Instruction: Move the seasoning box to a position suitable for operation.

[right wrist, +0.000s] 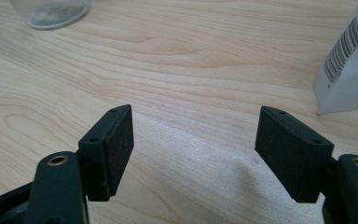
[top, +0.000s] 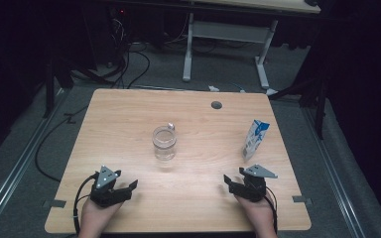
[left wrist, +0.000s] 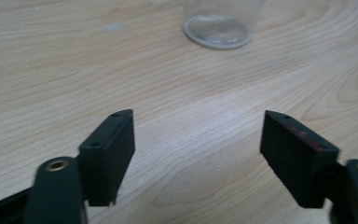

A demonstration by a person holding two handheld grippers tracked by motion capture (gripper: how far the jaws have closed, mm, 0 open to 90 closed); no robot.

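A clear glass jar [top: 164, 143] stands upright near the middle of the wooden table [top: 129, 114]. A small white and blue carton [top: 254, 138] stands at the right. My left gripper [top: 121, 187] rests near the front left edge, held by a hand, open with nothing between its black jaws. My right gripper [top: 234, 182] rests near the front right, just in front of the carton, also open and empty. In the left gripper view the jar's base [left wrist: 218, 29] lies ahead of the gripper [left wrist: 198, 140]. The right gripper view has the carton [right wrist: 352, 70] at the right, the jar [right wrist: 51, 11] far left, the gripper [right wrist: 193, 140] wide.
A round grey cable hole [top: 216, 105] sits near the table's far edge. Beyond the table stand a white desk frame [top: 228, 44] and loose cables [top: 124, 64] on the grey floor. Bare wood lies between the two grippers.
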